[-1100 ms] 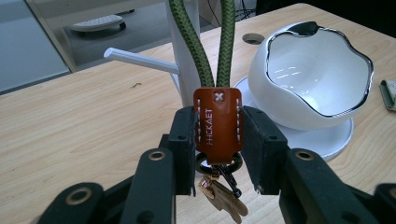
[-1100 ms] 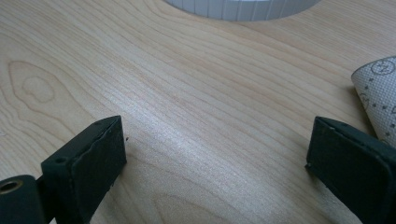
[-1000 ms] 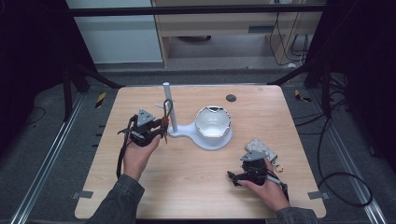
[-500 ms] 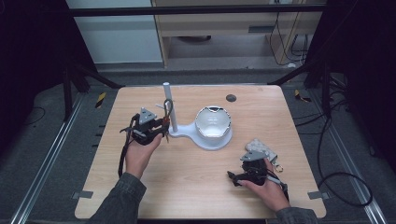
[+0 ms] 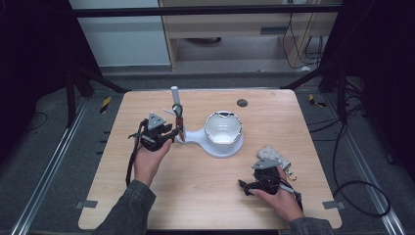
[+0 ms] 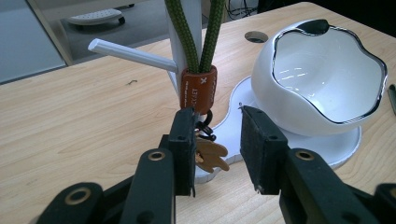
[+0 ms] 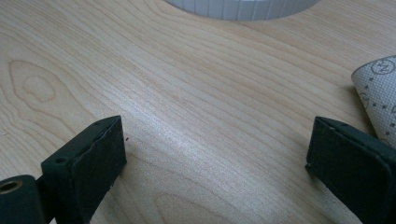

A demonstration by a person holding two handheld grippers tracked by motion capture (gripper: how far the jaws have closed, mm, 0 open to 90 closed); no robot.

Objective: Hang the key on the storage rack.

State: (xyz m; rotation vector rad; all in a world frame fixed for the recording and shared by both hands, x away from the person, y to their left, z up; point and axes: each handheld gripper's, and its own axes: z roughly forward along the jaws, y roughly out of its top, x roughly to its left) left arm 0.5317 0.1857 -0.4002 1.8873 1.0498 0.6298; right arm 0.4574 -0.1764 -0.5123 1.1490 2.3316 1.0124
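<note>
A white stand (image 5: 215, 147) carries an upright post (image 5: 173, 95) and a white bowl (image 5: 222, 128). A green cord keychain (image 5: 178, 115) hangs from the post's side peg (image 6: 130, 53). It has a brown leather band (image 6: 199, 88) with a tan charm (image 6: 212, 154) dangling below. My left gripper (image 5: 175, 133) is open just left of the post, and its jaws (image 6: 217, 140) stand on either side of the charm without closing on it. My right gripper (image 5: 243, 187) rests near the front right of the table, wide open (image 7: 215, 154) over bare wood.
A grey dotted pouch (image 5: 273, 155) lies just behind the right hand, and its corner (image 7: 380, 93) shows by the right jaw. A small ring (image 5: 292, 172) lies beside it. A round cable hole (image 5: 242, 103) sits at the back of the table. The stand's base edge (image 7: 243, 7) lies ahead of the right gripper.
My left gripper has edged slightly right, closer to the post and the hanging keychain. The right gripper has stayed put.
</note>
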